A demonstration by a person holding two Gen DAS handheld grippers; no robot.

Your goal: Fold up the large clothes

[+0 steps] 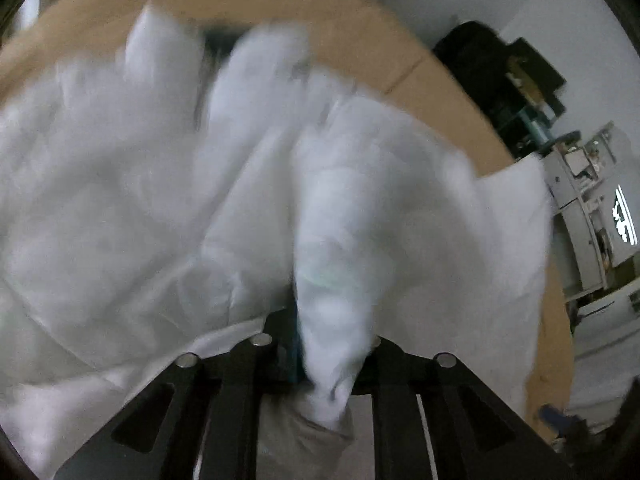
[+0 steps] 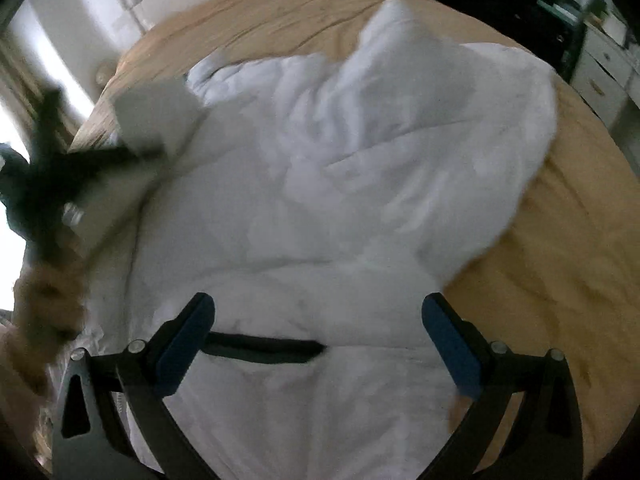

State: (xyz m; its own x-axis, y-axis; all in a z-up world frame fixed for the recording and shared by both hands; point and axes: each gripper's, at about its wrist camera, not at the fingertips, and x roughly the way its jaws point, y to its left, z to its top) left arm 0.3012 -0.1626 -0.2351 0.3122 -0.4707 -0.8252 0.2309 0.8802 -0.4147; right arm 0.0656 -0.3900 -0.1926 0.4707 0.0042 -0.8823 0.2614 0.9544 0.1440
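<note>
A large white garment lies crumpled on a tan bed cover. My left gripper is shut on a bunched fold of the white garment, which drapes forward over the jaws; the view is blurred by motion. My right gripper is open and empty, its blue-padded fingers spread wide just above the garment's near part. A dark strip on the cloth lies between the right fingers. The left gripper shows blurred at the left of the right wrist view, holding cloth up.
The tan bed cover extends beyond the garment. Dark furniture and shelves stand to the right of the bed. White drawers stand at the far right. A wall and a bright window are at the left.
</note>
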